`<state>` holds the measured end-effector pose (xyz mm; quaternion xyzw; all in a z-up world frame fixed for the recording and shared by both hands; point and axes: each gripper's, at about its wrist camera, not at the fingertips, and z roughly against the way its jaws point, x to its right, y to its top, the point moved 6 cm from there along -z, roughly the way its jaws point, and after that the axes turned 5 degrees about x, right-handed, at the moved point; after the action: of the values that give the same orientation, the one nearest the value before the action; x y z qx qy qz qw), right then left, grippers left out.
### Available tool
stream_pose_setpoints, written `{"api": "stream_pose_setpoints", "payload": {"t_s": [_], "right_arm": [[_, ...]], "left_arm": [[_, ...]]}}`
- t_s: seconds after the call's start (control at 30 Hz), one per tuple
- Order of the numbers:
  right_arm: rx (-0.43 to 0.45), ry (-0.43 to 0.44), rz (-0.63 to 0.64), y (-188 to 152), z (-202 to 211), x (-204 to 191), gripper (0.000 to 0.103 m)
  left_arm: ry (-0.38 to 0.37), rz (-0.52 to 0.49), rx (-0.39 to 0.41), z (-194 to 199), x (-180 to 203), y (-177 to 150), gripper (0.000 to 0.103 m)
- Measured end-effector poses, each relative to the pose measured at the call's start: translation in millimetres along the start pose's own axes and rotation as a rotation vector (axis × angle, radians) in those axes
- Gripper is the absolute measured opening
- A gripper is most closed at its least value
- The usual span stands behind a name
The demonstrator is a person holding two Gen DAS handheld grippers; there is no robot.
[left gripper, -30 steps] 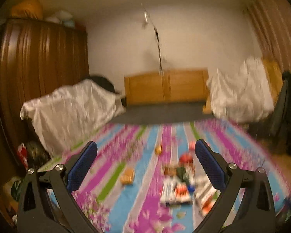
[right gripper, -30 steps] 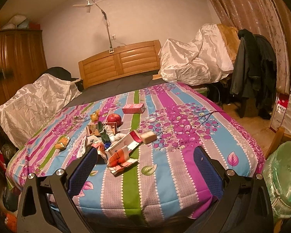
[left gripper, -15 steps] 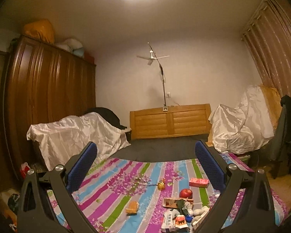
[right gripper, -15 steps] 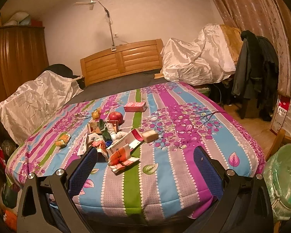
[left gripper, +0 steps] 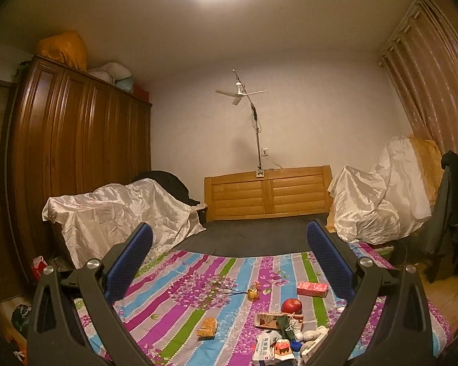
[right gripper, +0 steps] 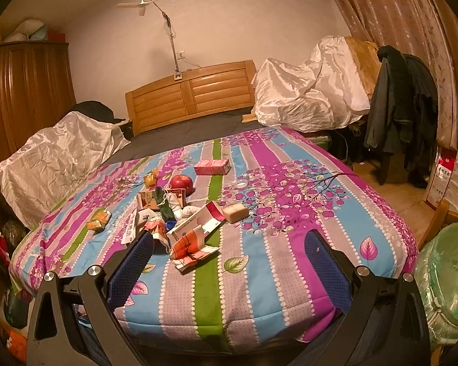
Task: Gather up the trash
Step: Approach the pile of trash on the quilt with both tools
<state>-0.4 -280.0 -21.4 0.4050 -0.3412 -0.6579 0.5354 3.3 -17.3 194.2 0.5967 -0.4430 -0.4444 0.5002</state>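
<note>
A heap of trash (right gripper: 180, 213) lies on the striped floral bedspread (right gripper: 290, 207): torn cartons, a white and red box (right gripper: 198, 218), a crumpled orange wrapper (right gripper: 190, 247), a pink box (right gripper: 211, 166), a red apple (right gripper: 181, 181), a tan block (right gripper: 235, 212) and a small orange packet (right gripper: 98, 219). The heap also shows low in the left wrist view (left gripper: 278, 335). My right gripper (right gripper: 229, 262) is open and empty above the near edge of the bed. My left gripper (left gripper: 229, 259) is open and empty, held high and pointing at the headboard.
A green-lined bin (right gripper: 448, 277) stands at the bed's right corner. A wooden headboard (right gripper: 192, 94) is at the far end. Sheet-covered furniture stands on the left (right gripper: 55, 155) and right (right gripper: 311, 88). A wardrobe (left gripper: 76, 158) lines the left wall. A coat-hung chair (right gripper: 400, 113) is at right.
My left gripper has tilted upward, so the ceiling light and wall came into view and the trash dropped low. My right gripper has moved slightly closer to the bed.
</note>
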Motion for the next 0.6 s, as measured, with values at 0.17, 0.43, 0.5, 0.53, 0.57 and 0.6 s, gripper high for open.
{"api": "stream_pose_setpoints", "payload": {"t_s": [0.17, 0.43, 0.5, 0.53, 0.57, 0.6], "right_arm": [[-0.043, 0.014, 0.014, 1, -11, 0, 0.099], [-0.056, -0.020, 0.054, -2, -35, 11, 0.099], [-0.042, -0.027, 0.091, -1, -42, 10, 0.099], [-0.025, -0.029, 0.107, 1, -45, 9, 0.099], [0.000, -0.023, 0.121, 2, -48, 7, 0.099], [0.020, 0.000, 0.128, 3, -51, 4, 0.099]], "left_arm": [[-0.013, -0.003, -0.056, -18, -3, -24, 0.098], [0.007, 0.056, -0.456, -90, -34, -176, 0.098], [0.021, 0.061, -0.510, -97, -38, -202, 0.098], [0.024, 0.064, -0.525, -98, -40, -213, 0.098], [0.025, 0.067, -0.547, -100, -40, -224, 0.098], [0.017, 0.073, -0.564, -102, -39, -232, 0.098]]}}
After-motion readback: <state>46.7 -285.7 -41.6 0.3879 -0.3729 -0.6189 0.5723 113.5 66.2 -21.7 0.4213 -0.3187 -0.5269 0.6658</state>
